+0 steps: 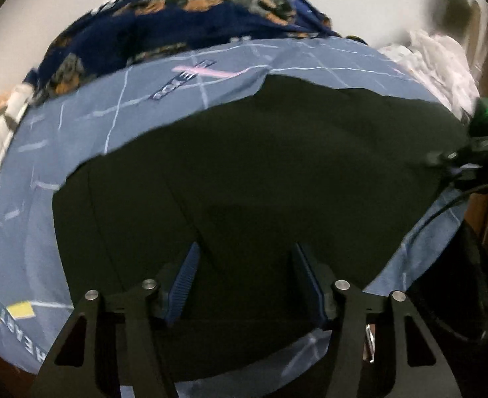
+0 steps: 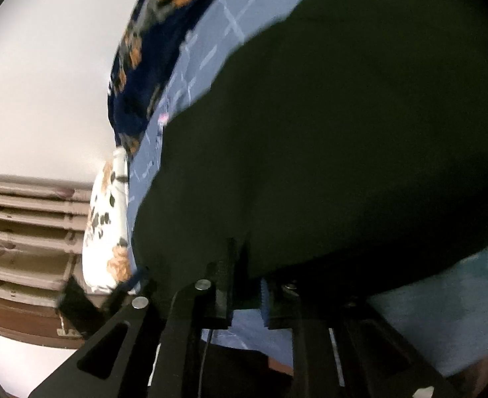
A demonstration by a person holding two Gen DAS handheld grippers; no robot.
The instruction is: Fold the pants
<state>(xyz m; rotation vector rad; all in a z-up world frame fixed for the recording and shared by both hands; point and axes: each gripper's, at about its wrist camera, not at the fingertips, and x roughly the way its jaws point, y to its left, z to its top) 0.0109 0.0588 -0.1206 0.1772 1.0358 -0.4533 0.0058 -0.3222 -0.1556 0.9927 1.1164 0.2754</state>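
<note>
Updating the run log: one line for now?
pants on blue sheet | left tool open above pants | right tool shut on pants edge

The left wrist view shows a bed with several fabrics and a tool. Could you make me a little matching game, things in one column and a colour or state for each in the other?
Things:
1. pants
2. bedsheet
3. blanket
4. left tool

Colours or states:
A. navy with orange and grey patches
B. fingers spread apart, nothing between them
C. plain dark, spread over the bed
D. light blue with thin pale lines

Pairs: 1-C, 2-D, 3-A, 4-B
</note>
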